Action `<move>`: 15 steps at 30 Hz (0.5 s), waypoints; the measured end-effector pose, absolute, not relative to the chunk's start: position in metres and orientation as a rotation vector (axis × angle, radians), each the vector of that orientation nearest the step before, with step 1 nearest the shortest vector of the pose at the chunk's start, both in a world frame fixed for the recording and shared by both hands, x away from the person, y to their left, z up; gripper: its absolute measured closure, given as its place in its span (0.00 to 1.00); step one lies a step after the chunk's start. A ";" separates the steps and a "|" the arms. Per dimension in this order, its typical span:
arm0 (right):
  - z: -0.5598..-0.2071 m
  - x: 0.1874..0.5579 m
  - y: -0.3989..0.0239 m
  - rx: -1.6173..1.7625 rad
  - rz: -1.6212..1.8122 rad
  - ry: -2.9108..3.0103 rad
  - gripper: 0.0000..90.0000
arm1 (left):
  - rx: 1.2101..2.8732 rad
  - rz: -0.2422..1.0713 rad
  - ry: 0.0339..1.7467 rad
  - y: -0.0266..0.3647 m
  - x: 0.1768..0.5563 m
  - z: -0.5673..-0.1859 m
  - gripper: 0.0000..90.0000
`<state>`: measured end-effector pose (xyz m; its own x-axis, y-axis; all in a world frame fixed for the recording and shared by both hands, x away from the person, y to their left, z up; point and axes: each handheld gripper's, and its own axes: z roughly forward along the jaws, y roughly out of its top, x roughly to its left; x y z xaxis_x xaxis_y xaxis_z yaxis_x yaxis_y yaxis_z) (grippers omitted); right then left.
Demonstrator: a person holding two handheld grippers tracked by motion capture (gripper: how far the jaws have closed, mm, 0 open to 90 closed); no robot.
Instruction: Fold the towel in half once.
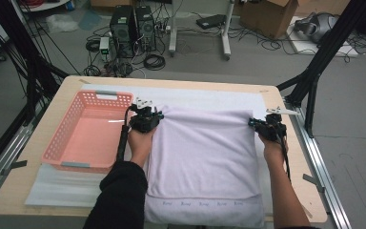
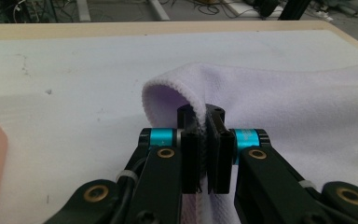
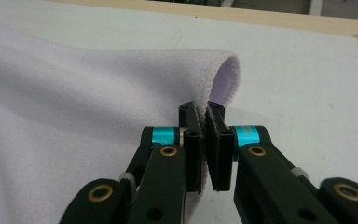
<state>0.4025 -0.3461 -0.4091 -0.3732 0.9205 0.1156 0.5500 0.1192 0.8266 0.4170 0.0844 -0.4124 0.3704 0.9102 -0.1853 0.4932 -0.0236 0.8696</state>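
Observation:
A pale lilac towel (image 1: 205, 157) lies spread on the table, its near hem hanging toward the front edge. My left gripper (image 1: 147, 118) is shut on the towel's far left corner (image 2: 168, 88), which curls up over the jaws. My right gripper (image 1: 267, 126) is shut on the far right corner (image 3: 223, 74), likewise folded up between its jaws. Both corners are lifted slightly off the white mat. The towel (image 2: 307, 107) stretches away to the right in the left gripper view, and the towel (image 3: 74, 93) stretches to the left in the right gripper view.
A pink plastic basket (image 1: 52, 148) stands at the left of the table, right beside my left hand. A white mat (image 1: 209, 98) covers the wooden tabletop (image 1: 71, 86). Black frame legs (image 1: 314, 81) rise at the right, with cables and computers on the floor beyond.

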 end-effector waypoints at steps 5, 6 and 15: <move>-0.407 0.420 -0.344 1.406 1.155 1.975 0.96 | 1.693 0.554 1.255 0.083 0.436 -0.402 0.95; -0.407 0.423 -0.344 1.404 1.159 1.969 0.96 | 1.696 0.566 1.243 0.083 0.438 -0.400 0.95; -0.415 0.430 -0.338 1.442 1.128 2.026 0.71 | 1.754 0.521 1.197 0.080 0.436 -0.404 0.75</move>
<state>0.4302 -0.3378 -0.4148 -0.3825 0.9159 0.1214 0.5860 0.1389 0.7983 0.4364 0.0798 -0.4043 0.4380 0.8872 -0.1451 0.4983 -0.1052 0.8606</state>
